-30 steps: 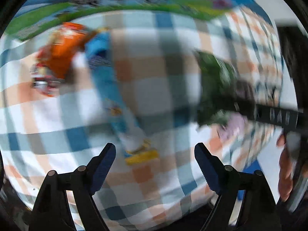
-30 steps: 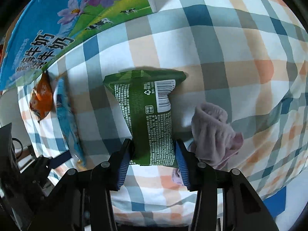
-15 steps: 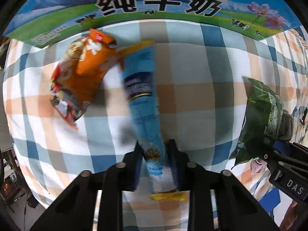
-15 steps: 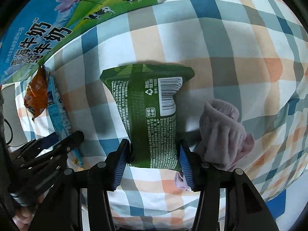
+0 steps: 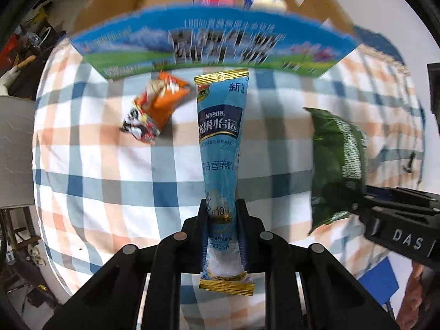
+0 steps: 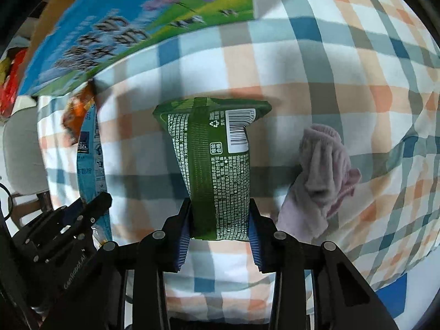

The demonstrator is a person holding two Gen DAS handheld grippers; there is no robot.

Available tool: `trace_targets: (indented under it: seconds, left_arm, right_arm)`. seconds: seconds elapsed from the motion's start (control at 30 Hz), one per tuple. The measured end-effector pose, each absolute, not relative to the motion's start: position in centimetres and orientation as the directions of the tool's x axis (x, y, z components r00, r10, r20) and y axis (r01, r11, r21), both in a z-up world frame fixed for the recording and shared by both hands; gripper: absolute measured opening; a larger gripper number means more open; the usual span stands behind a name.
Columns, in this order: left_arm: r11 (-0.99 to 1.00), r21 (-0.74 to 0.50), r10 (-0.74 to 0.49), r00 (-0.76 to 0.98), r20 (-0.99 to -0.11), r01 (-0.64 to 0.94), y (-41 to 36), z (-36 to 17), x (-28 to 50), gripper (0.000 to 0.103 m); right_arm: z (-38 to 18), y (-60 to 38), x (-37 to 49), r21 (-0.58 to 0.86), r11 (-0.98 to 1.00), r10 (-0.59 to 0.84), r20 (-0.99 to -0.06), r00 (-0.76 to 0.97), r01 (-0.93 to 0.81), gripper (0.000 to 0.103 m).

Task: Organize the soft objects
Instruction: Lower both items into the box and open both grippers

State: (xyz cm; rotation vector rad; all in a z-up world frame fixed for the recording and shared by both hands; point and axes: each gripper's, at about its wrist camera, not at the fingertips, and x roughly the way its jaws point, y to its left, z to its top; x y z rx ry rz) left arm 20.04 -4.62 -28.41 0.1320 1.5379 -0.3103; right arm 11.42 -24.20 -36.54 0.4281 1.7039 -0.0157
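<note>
My left gripper [image 5: 221,217] is clamped on a long light blue packet [image 5: 220,143], near its lower end with the gold seam. The packet hangs lifted above the checked cloth [image 5: 110,187] that covers the table, and its other gold end points to the printed side of the cardboard box [image 5: 209,52]. The jaws have just been closing and now they press the packet from both sides.

My right gripper [image 6: 218,225] is clamped on a green packet [image 6: 211,159], at the end nearest to me. Its jaws also have just been closing, and the packet is squeezed narrow between them. The side with small white text and a barcode faces the camera. In the left camera I see the same green packet at the right side, held by the black right gripper.

On the cloth an orange snack bag [image 5: 156,107] lies close to the box wall, just beside the far end of the blue packet. I cannot tell if they touch. A pale pink cloth [image 6: 321,176], bunched up, lies on the checked cloth just to the right of the green packet, toward the right edge of the table.

The box stands at the far edge of the cloth. It is open at the top, and inside I see some things in red and in white and yellow, but they are too blurred to name
</note>
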Motion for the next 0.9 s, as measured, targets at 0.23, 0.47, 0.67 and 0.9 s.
trace_targets:
  seconds: [0.23, 0.47, 0.67, 0.9]
  left_arm:
    - [0.940, -0.167, -0.206, 0.106, -0.973, 0.297, -4.5, -20.8, 21.6, 0.016]
    - [0.945, -0.126, -0.196, 0.215, -0.957, 0.302, -6.0, -17.0, 27.2, 0.016]
    - [0.957, -0.071, -0.131, 0.202, -0.971, 0.280, -6.3, -18.4, 34.0, 0.016]
    - [0.962, -0.029, -0.055, 0.088, -0.995, 0.272, -7.1, -23.7, 41.4, 0.016]
  right_arm:
    - [-29.1, -23.8, 11.6, 0.306, 0.924, 0.316, -0.949, -0.007, 0.229, 0.038]
    - [-20.6, -24.6, 15.7, 0.361, 0.917, 0.343, -0.931, 0.125, 0.168, 0.038]
    - [-18.5, -24.9, 22.1, 0.319, 0.930, 0.292, -0.943, 0.159, 0.183, 0.038]
    - [-22.2, -25.9, 29.9, 0.245, 0.932, 0.233, -0.969, 0.079, 0.268, 0.038]
